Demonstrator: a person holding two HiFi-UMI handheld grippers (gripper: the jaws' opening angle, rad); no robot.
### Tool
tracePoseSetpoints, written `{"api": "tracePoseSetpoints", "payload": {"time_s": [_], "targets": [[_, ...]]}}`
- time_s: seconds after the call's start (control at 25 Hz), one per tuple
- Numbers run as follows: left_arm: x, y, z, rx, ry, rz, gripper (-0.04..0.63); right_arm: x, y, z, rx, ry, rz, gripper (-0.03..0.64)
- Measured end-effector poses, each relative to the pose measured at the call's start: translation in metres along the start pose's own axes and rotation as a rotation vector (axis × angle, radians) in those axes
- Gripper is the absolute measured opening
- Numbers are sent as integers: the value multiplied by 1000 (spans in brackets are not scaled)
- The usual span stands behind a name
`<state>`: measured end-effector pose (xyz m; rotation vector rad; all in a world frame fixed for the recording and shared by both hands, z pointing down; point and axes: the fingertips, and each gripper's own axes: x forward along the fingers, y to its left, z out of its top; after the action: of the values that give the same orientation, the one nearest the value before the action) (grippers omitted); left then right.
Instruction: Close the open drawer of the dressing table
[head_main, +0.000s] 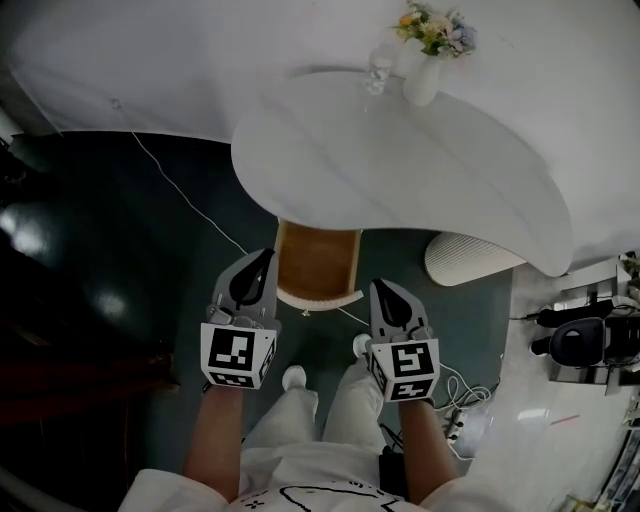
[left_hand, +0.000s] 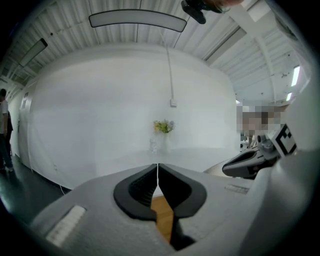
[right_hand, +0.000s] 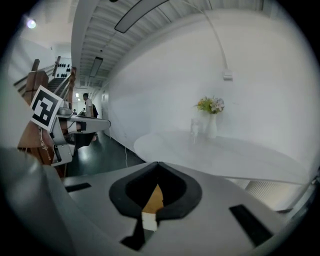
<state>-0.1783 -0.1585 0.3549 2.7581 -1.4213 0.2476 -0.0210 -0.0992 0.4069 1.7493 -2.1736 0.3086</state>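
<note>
The open drawer with a pale wooden floor and a white curved front sticks out from under the near edge of the dressing table's white, rounded tabletop, above the dark floor. It is pulled far enough out that its whole inside shows. The person stands right before it with a gripper on either side. The left gripper points along the drawer's left side, its tip just beside the wooden side wall. The right gripper sits just beside the right end of the white front. From the head view it cannot be told whether either one touches the drawer. In each gripper view the dark jaws are pressed together at their tips with nothing held between them; only the drawer's wood shows through the gap lower down. Both grippers are therefore clenched and empty. At the far edge of the tabletop stand a white vase of small flowers and, just to its left, a clear glass, both well apart from the drawer. A white ribbed object pokes out from under the tabletop's right part. Judged from this, the task is not yet done: the drawer is fully out, and what remains is to set a gripper against the white front and push it in under the tabletop until it sits flush.
</note>
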Motion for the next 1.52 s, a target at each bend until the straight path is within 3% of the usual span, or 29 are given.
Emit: {"api": "tracePoseSetpoints", "payload": {"time_s": [0.6,1.04,1.52], "targets": [[3,6,-61,-63,67,-8,18,31,42,-107,127,220,69,-5],[5,-3,-93,-40,97,-36,18,44,83,-186,209,354,144,-5],[5,-2,-133,-60,124,-22,18,86,94,-245,247,405,152,-5]]}}
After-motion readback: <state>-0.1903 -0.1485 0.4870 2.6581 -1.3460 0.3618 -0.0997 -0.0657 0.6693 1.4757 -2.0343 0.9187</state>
